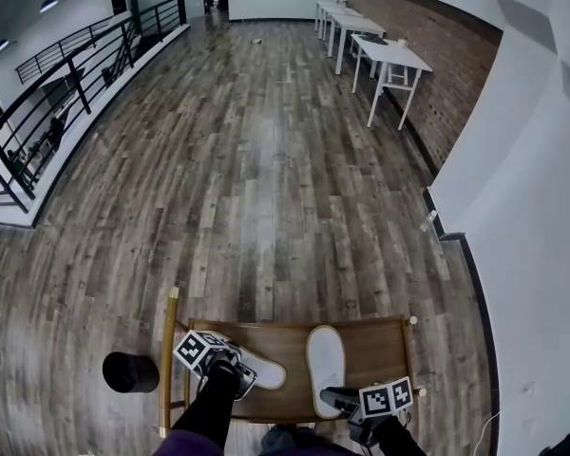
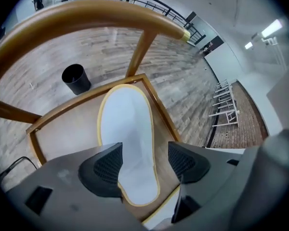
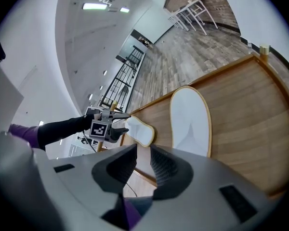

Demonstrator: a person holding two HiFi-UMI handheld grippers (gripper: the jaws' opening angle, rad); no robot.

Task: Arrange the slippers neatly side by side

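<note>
The left gripper [image 2: 144,165] and right gripper [image 3: 143,165] share a smooth grey shell with 2 black pads [image 2: 106,167] of fine mesh texture. Each carries a white cube [image 1: 198,350] printed with black square markers. Both arms wear black sleeves [image 1: 214,402], and a purple garment [image 1: 185,442] shows above them.

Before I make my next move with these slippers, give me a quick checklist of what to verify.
1. Left gripper not clamping anything: ok. Its jaws stand wide apart, and the left slipper lies between them unpinched.
2. Right gripper empty: ok. Its jaws are slightly apart with nothing between them.
3. Both slippers on the chair seat: ok.
4. Slippers parallel: not ok. The left slipper lies slanted, while the right slipper points straight ahead.
5. Slippers not overlapping: ok. Bare seat shows between them.
6. Same face up on both: cannot tell.
</note>
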